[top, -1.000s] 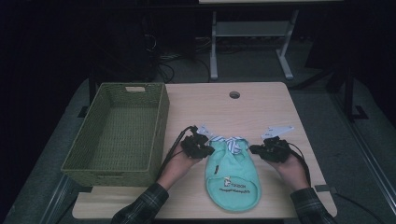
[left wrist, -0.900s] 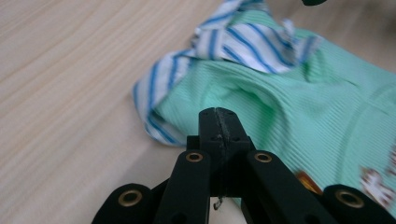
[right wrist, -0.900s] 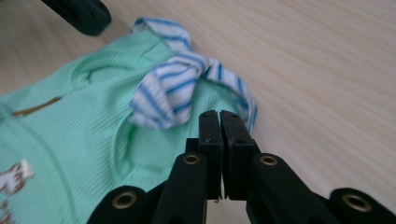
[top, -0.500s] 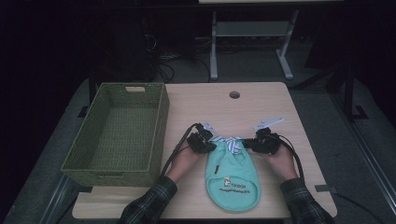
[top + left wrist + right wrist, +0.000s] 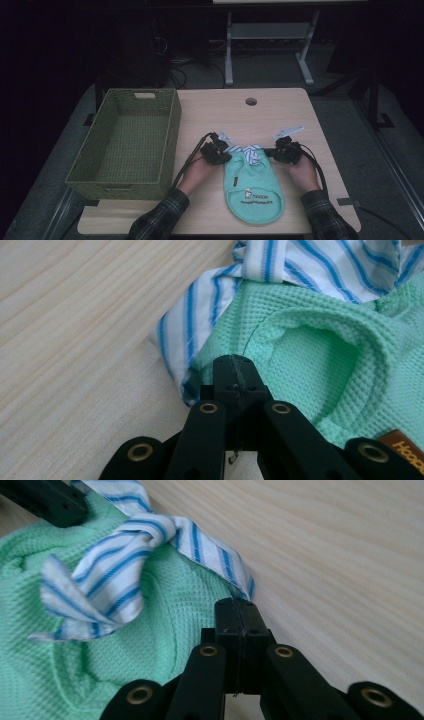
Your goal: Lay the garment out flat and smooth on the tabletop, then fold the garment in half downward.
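Two hand-held grippers are pinching the top corners of a mint-green waffle-knit garment [image 5: 251, 184] lying flat on the wooden table [image 5: 280, 115], just right of a green woven basket [image 5: 127, 142]. Printed lettering near the garment's hem is too small to read from the high view, and a brown label is running off the frame's edge in the left gripper view. The left gripper [image 5: 235, 371] is biting the fabric's edge beside the blue-striped white collar [image 5: 320, 265], its jaws pressed together with cloth caught at the tips; how much cloth is hidden by the jaws. The right gripper [image 5: 240, 614] is closing likewise at the opposite corner, jaws meeting on the fabric's edge. Both hands are resting low on the table, plaid sleeves [image 5: 160, 220] reaching in from the near edge, grippers angled inward.
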A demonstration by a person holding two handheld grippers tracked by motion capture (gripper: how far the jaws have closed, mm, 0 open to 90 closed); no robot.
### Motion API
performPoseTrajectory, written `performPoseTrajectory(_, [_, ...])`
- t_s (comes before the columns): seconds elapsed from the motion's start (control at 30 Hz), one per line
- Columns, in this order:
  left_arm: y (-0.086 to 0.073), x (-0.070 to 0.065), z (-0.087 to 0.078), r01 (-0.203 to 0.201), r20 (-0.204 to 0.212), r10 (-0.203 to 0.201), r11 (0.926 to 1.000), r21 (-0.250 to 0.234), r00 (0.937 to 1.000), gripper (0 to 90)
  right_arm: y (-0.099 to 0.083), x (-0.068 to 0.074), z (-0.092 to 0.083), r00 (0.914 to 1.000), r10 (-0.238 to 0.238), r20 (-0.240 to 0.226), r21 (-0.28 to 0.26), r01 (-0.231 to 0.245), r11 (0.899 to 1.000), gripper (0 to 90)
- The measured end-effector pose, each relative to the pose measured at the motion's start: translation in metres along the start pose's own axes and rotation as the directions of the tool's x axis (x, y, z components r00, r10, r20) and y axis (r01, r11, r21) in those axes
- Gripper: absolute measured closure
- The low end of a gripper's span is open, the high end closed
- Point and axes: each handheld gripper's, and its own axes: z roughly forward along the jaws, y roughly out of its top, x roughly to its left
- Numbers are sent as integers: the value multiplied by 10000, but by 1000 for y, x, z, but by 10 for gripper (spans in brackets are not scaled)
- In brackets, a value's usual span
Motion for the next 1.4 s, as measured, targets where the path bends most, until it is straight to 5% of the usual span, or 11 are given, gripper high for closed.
performPoseTrajectory(0.33, [-1, 3, 0, 137, 100, -136, 9998, -132, 9999, 890, -4, 0, -2, 9998, -44, -202, -260, 38, 9997, 860])
performPoseTrajectory(0.67, [4, 3, -15, 188, 125, -183, 9989, -420, 9998, 767, -4, 4, -21, 9977, -66, -667, -774, 15, 9970, 795])
performPoseTrajectory(0.83, [8, 6, -23, 206, -62, -210, 9975, -679, 9998, 640, 2, 2, -25, 9978, -144, -653, -880, 87, 9961, 678])
performPoseTrajectory(1.03, [11, 17, -25, 331, -333, -358, 9964, -786, 9988, 472, 12, -8, -21, 9970, -155, -760, -972, 81, 9952, 578])
performPoseTrajectory(1.2, [11, 27, -20, 515, -339, -545, 9950, -853, 9979, 418, 19, -17, -13, 9959, -156, -890, -1343, 35, 9909, 562])
performPoseTrajectory(1.4, [9, 36, -12, 684, -313, -713, 9939, -862, 9970, 400, 16, -19, -3, 9951, -30, -988, -1066, -76, 9943, 561])
